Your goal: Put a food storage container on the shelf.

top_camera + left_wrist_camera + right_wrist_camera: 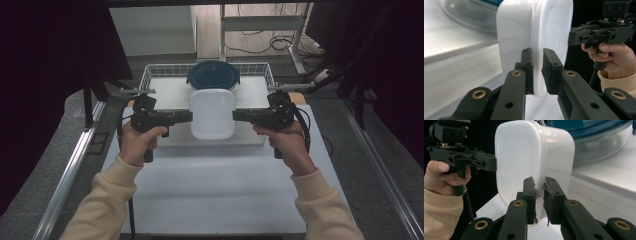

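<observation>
— High view first: what are they carrying?

— One white rectangular dish (212, 113), held level between the two grippers, above the white board and in front of the wire basket (150, 75). The left gripper (189, 116) pinches its left rim, the right gripper (235, 115) its right rim.

— Clamped, both?

— Yes. From the left gripper view the jaws are closed on the thin lip of the dish (534, 37), pads either side; the right gripper view shows the same on the dish (524, 157).

— How would it handle?

— Stiff and glossy, so I'd guess slippery; looks like plastic or ceramic, I can't tell which. If ceramic, heavy and breakable. The rim is the only place to pinch, and two opposite holds keep it from tipping.

— And the count?

— One white dish, one round clear container with a dark blue lid (213, 75) in the basket, one basket, two grippers.
</observation>
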### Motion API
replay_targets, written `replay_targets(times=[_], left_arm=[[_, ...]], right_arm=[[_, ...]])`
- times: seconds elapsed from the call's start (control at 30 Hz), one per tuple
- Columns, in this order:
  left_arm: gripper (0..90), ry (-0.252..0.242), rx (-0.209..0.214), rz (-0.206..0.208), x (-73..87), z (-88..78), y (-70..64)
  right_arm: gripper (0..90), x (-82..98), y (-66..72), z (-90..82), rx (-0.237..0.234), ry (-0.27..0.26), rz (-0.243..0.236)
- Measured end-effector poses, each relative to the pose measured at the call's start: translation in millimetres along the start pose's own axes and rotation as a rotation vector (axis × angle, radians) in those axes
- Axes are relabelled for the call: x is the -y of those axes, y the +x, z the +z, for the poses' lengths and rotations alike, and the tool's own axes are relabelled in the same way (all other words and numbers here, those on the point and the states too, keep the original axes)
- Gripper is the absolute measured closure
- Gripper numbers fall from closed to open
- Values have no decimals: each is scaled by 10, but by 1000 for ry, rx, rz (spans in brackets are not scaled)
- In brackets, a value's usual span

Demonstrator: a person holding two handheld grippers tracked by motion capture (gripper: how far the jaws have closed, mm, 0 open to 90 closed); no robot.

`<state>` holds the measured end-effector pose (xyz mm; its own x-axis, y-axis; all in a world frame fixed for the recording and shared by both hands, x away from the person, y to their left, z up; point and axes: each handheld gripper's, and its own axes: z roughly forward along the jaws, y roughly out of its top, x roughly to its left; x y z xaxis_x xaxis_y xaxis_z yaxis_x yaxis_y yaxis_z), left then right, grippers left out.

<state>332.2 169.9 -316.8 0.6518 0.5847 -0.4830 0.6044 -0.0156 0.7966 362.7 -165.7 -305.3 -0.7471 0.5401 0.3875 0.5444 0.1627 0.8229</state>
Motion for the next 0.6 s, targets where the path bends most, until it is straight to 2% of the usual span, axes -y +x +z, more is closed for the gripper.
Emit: replay_targets(times=[0.33, 0.47, 0.6], left_arm=[[800, -12, -11, 24, -285, -95, -55], [800, -22, 5, 9, -419, -107, -32], [799, -24, 4, 6, -555, -116, -12]], right_arm=[[792, -296, 85, -52, 5, -13, -24], [793, -455, 72, -75, -10, -20, -17], [793, -596, 70, -75, -6, -21, -19]])
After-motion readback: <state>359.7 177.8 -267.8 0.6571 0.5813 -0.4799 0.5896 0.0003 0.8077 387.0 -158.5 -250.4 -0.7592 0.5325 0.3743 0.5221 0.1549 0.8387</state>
